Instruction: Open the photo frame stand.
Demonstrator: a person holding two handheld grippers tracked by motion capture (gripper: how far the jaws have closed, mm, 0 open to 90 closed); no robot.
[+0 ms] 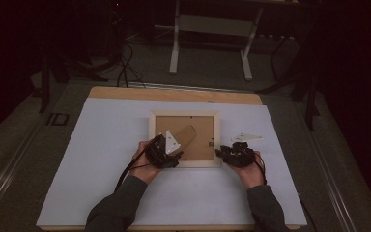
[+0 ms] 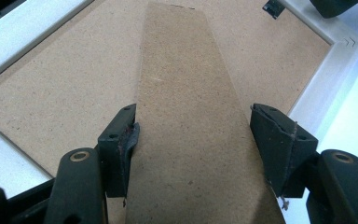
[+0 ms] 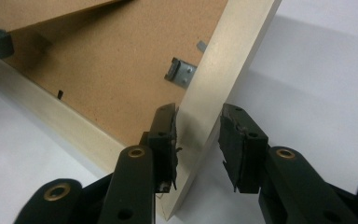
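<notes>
At table centre, the picture frame point(image 1: 185, 139) lies face down; my left gripper point(image 2: 193, 133) straddles its cardboard stand point(image 2: 186, 116), jaws released, while my right gripper point(image 3: 198, 135) brackets the frame's right rail, jaws likewise unclenched.

The picture frame point(image 1: 185, 139) is laid face down on the table point(image 1: 101, 145), flanked left and right by the grippers, its stand point(image 1: 187, 136) on its back

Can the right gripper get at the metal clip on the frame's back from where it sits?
Probably yes. The right gripper straddles the frame's wooden side with jaws apart, and the clip lies just ahead on the backing board, uncovered. The gripper would only need to come off the rail.
</notes>
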